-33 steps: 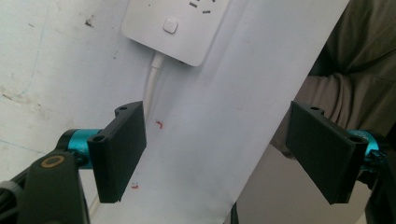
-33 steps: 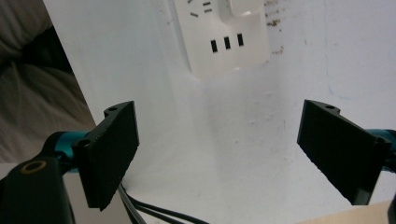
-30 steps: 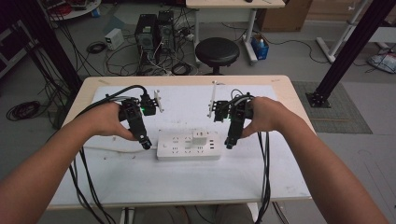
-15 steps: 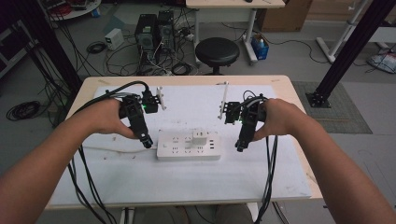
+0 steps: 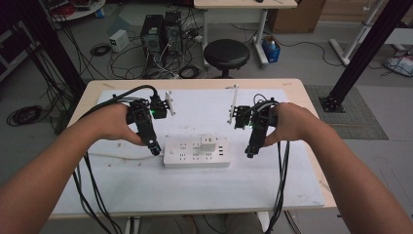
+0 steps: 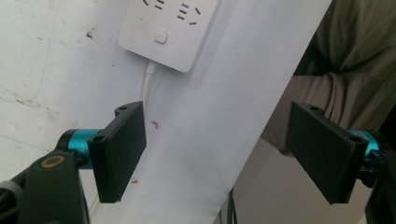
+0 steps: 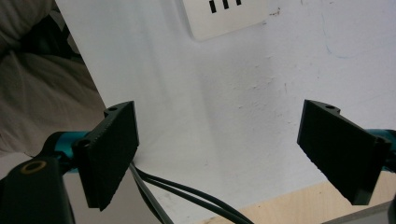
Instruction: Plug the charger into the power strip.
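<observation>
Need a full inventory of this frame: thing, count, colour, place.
power strip: 1, white, table centre, between the grippers
plug: 1, white, seated in the strip's far row
strip cord: 1, white, leaves the strip's switch end
table cover: 1, white, over the table
table: 1, light wood
stool: 1, black, floor beyond the table
computer towers: 2, black, floor at far left
left gripper: 1, black, open, at the strip's left end
right gripper: 1, black, open, right of the strip
forearms: 2, from the bottom edge
</observation>
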Available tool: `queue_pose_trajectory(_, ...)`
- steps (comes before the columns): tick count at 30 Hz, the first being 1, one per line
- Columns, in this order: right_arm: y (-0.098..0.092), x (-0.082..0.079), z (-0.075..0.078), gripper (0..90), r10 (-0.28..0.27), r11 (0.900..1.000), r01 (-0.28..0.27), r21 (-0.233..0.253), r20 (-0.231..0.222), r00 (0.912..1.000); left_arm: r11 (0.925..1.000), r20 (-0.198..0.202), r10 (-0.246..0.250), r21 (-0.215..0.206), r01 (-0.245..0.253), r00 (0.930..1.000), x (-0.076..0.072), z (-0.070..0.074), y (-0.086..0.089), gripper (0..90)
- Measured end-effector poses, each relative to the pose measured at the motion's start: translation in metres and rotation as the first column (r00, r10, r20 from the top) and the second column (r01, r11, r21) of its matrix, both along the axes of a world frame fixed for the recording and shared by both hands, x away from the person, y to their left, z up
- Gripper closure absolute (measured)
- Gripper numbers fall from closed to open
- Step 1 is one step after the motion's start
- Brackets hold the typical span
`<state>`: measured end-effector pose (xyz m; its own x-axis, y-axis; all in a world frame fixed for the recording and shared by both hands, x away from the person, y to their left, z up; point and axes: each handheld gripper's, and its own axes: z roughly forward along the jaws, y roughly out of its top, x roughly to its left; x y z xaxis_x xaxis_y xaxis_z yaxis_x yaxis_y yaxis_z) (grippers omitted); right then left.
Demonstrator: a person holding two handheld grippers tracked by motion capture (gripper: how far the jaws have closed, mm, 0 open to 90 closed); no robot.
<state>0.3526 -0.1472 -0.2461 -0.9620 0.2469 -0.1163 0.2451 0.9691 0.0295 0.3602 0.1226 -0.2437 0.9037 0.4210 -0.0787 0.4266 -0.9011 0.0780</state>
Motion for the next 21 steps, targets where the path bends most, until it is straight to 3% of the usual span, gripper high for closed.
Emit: queue_pose_trajectory(21,-0.0019,0.0010,-0.0001,12.3,-0.026,1.000,0.026,0.005,-0.008,0.9996,1.0000,-0.001,0.000,-0.003,0.000,1.0000,0.0006,0.0002,-0.0012,20.9)
